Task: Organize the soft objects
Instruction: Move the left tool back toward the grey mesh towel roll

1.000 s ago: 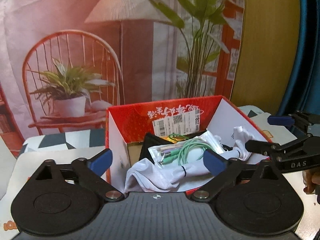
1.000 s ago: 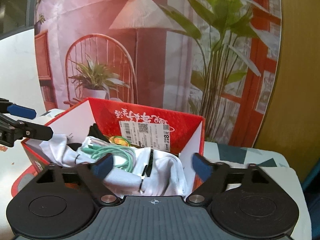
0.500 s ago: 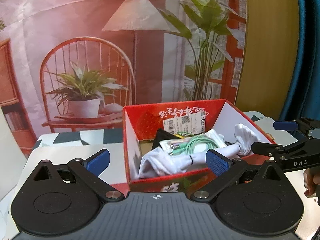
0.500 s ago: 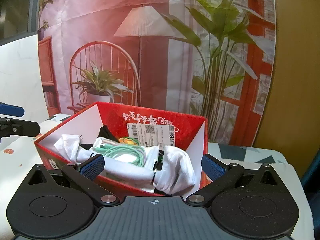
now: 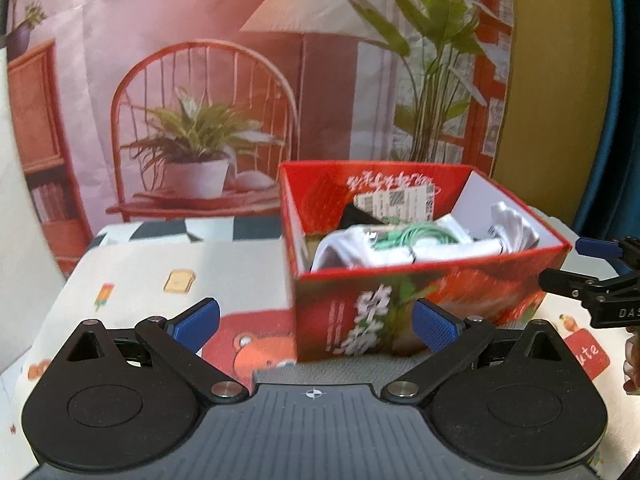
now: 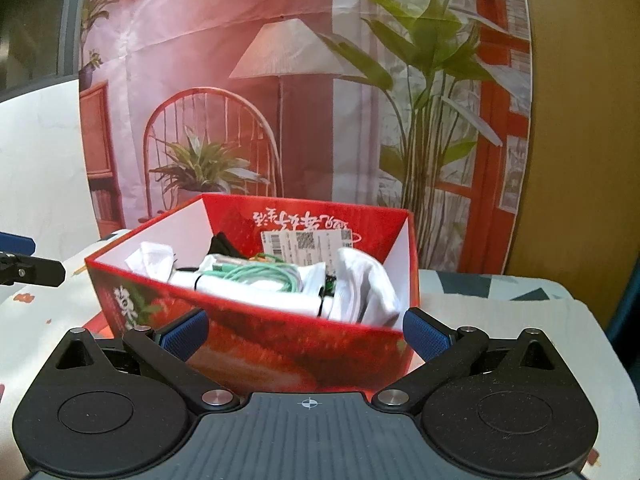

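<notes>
A red cardboard box stands on the table with white socks, a coiled green cable and a black item inside. My left gripper is open and empty, in front of the box's left corner. My right gripper is open and empty, just before the box's near wall. The right gripper shows at the right edge of the left wrist view. The left gripper's finger tip shows at the left edge of the right wrist view.
The table carries a printed cloth with cartoon pictures. A backdrop poster of a chair, lamp and plants hangs behind the box. A wooden panel and a blue curtain stand at the right.
Both grippers have drawn back from the box, staying open and empty. The box now shows its outer front walls and looks smaller and farther away.
</notes>
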Motion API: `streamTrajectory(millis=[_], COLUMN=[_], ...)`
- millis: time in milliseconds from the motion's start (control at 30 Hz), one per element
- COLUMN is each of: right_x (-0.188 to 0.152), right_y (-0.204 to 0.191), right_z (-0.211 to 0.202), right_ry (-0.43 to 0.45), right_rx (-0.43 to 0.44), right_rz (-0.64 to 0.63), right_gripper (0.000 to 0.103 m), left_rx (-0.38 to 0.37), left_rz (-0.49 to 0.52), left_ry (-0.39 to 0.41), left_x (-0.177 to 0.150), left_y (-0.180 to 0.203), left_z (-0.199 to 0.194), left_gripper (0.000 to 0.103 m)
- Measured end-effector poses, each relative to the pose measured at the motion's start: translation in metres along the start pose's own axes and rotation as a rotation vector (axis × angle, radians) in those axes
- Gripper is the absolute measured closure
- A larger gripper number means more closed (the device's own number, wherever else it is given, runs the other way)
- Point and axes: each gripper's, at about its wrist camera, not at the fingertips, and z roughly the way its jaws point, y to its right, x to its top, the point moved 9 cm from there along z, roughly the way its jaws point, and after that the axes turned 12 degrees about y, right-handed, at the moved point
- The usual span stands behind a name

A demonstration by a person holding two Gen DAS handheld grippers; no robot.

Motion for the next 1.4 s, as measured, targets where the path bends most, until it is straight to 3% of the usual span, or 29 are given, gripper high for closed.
streamTrajectory(millis=[667,1067,1167,1400], right_x=[-0.076,-0.087,-0.09,-0.101], right_y=[-0.008,-0.003,-0.002,0.0], right_z=[0.007,0.027,0.031,0.037], right_ry=[-0.123,-0.148,-0.149,-0.16], right_rx=[-0.009,-0.046,-0.06,-0.085], right_rz=[0.027,0.081,0.1,0.121], right_gripper=[0.001,0.015,0.018,0.026], left_rx=[0.026,0.045,0.044,0.034], left_rz=[-0.053,-0.066,-0.071,-0.075], left_ry=[-0.124,-0.145,-0.148,-0.163], left_x=[-0.067,-0.076,-0.078,-0.09], left_y=[-0.017,-0.023,-0.024,-0.02], left_z=[0.017,0.032,0.038,0.051], left_gripper=[0.0,0.002,0.006,0.025])
